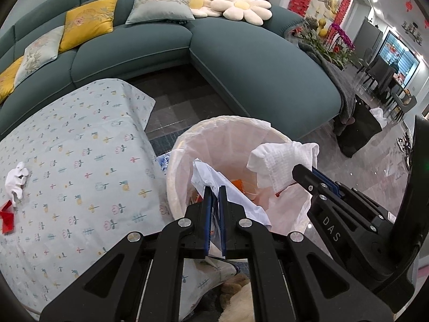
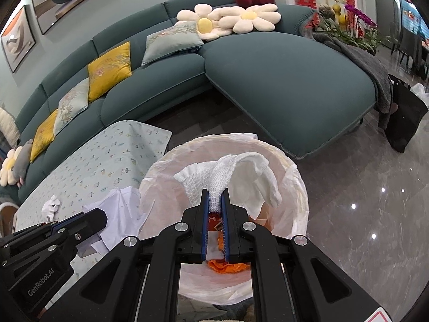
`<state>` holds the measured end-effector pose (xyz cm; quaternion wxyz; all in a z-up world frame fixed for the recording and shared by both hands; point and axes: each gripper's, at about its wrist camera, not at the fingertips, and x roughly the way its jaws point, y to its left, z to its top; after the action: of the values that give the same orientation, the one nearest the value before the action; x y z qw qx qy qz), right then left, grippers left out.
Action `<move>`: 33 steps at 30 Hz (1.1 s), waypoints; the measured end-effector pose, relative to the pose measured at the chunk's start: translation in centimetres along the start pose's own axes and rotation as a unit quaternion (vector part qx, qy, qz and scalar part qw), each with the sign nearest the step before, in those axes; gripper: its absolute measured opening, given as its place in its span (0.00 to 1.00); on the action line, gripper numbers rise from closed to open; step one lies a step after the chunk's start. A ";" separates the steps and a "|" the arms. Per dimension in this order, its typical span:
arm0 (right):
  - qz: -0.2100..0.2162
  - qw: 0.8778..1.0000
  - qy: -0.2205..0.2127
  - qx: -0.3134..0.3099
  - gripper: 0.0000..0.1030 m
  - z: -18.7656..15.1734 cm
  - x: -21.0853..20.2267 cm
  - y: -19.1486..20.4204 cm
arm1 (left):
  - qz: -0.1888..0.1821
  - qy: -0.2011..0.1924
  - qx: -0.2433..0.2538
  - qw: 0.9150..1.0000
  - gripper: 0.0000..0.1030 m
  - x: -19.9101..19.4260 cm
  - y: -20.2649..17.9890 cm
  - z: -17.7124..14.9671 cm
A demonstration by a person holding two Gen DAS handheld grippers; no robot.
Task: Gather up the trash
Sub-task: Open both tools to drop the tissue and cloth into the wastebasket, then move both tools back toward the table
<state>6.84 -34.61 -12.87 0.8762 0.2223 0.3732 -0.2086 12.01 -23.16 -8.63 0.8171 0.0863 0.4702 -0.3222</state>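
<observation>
A round bin (image 1: 175,161) lined with a pale pink bag stands on the floor beside the table; it also shows in the right wrist view (image 2: 300,187). My left gripper (image 1: 214,189) is shut on a crumpled white paper sheet (image 1: 236,196) held over the bin. My right gripper (image 2: 215,191) is shut on a white textured paper towel (image 2: 241,171) above the bin's mouth; it also shows in the left wrist view (image 1: 281,161). Orange trash (image 2: 225,265) lies inside the bin. A crumpled white tissue (image 1: 16,179) and a red scrap (image 1: 6,214) lie on the table.
The table wears a floral light-blue cloth (image 1: 80,161) left of the bin. A teal sectional sofa (image 1: 241,61) with cushions curves behind. A black bag (image 1: 359,128) stands on the glossy floor at the right.
</observation>
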 end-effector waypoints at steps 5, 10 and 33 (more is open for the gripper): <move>-0.006 1.000 -0.004 0.007 0.16 0.1 0.1 -0.1 | -0.001 0.004 -0.011 1.000 0.17 0.5 0.1 0.2; -0.006 1.000 -0.004 0.003 0.22 0.1 0.1 0.4 | 0.005 -0.001 -0.021 1.000 0.29 0.2 0.7 0.0; 0.036 0.995 -0.003 -0.096 0.27 -0.7 -1.0 12.5 | 0.048 -0.040 -0.118 0.991 0.37 -5.5 12.2 -2.1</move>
<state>12.46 -23.84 -9.64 0.9017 0.1502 0.3801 -0.1410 16.01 -10.31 -7.24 0.8543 -0.0014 0.4671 -0.2279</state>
